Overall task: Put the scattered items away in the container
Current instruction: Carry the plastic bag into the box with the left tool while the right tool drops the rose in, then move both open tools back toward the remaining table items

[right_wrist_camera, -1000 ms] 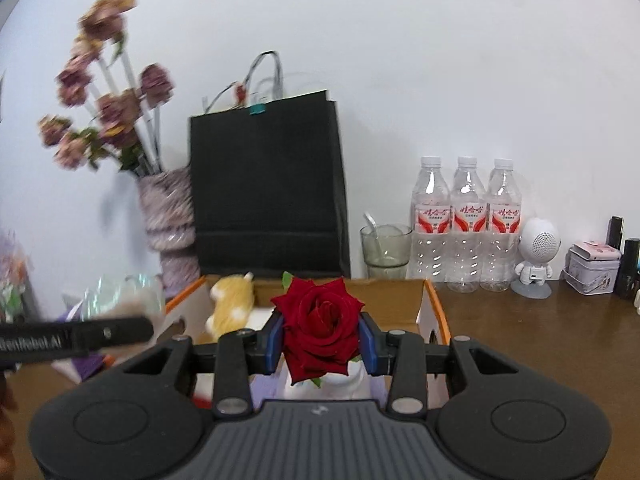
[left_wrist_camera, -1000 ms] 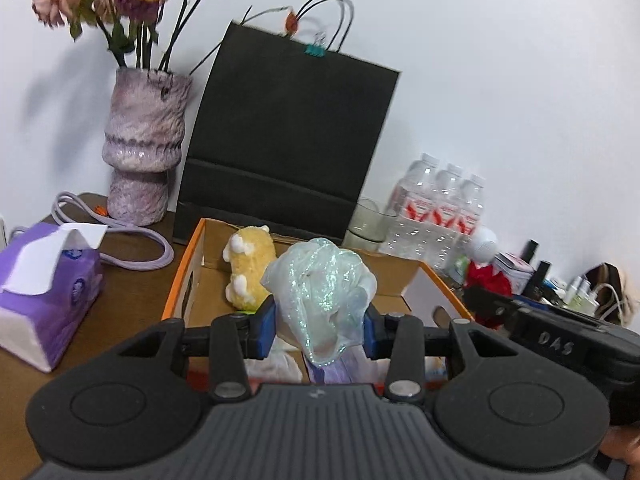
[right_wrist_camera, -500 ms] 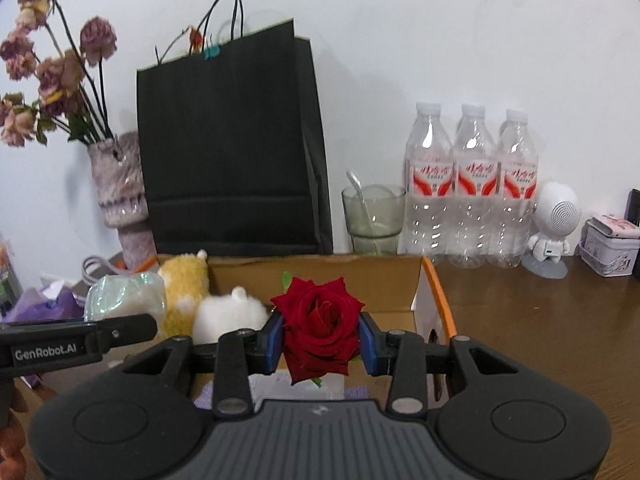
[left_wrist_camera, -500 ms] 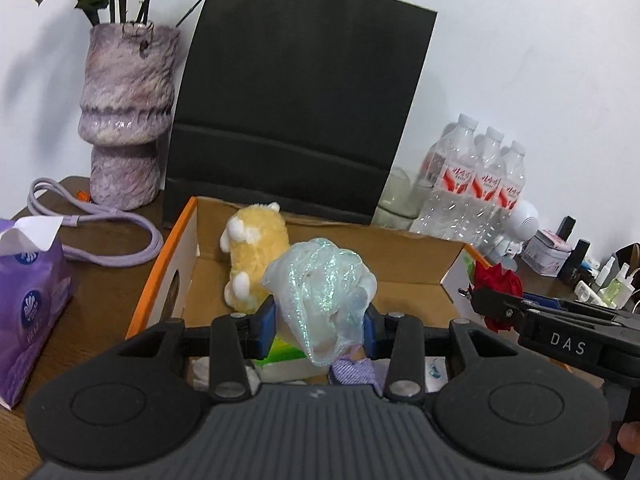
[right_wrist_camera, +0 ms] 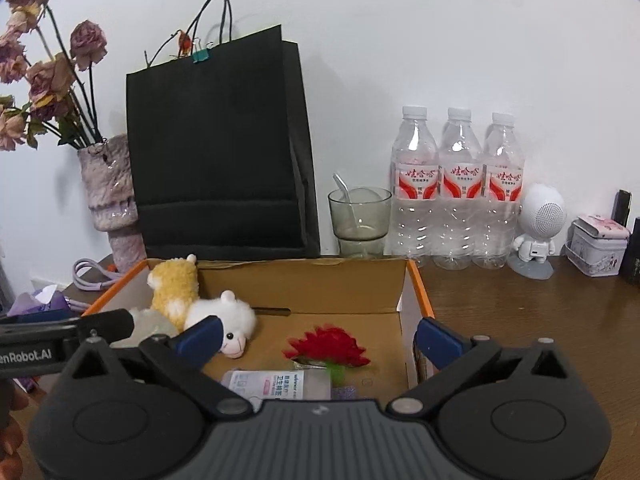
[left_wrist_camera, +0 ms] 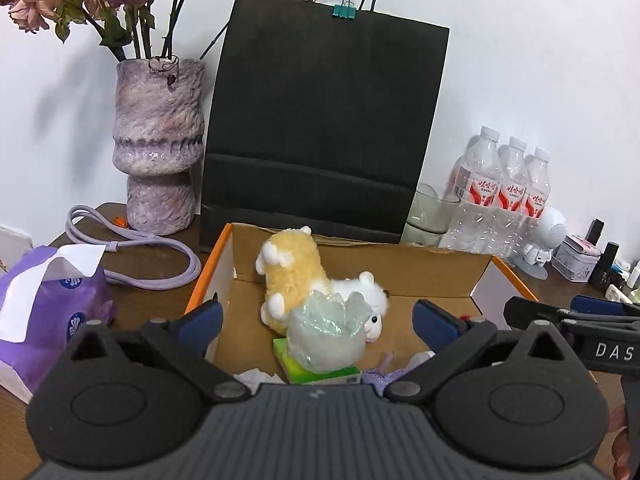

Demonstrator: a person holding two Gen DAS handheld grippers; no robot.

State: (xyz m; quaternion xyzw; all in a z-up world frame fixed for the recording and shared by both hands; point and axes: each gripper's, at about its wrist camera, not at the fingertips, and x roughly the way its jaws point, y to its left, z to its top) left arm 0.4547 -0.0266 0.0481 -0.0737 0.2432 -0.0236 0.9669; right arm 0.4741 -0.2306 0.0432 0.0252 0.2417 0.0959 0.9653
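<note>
Both grippers have let go since the earlier frames: the left gripper (left_wrist_camera: 316, 320) then held the iridescent bundle (left_wrist_camera: 326, 338) and the right gripper (right_wrist_camera: 318, 336) held the red rose (right_wrist_camera: 326, 346), and now the jaws of both are opening and stand wide, with nothing pressed between the pads. The bundle now sits inside the cardboard box (left_wrist_camera: 400, 270), on top of a green packet (left_wrist_camera: 320, 374) near the front of the box. The rose lies on the box floor toward the right wall, its stem end pointing to the front. It looks blurred, so it may be falling or just landing.

I judge that both things were released above the box so that they drop in without the fingers touching what is already there. The yellow plush (left_wrist_camera: 290, 264) leans at the back left corner, the white plush (right_wrist_camera: 224, 316) lies against it, and a pale pink packet (right_wrist_camera: 276, 386) lies at the front.

Around the box, on the desk (right_wrist_camera: 540, 320), stand a black paper bag (left_wrist_camera: 320, 132) directly behind, a purple vase (left_wrist_camera: 158, 152) and a lilac cable (left_wrist_camera: 132, 240) to the left, and a tissue pack (left_wrist_camera: 48, 304) near the left edge. To the right are a glass (right_wrist_camera: 360, 218), three water bottles (right_wrist_camera: 458, 188), a white figure (right_wrist_camera: 538, 228) and a small tin (right_wrist_camera: 598, 246). The box walls and the other gripper close beside are what could hinder pulling back.
</note>
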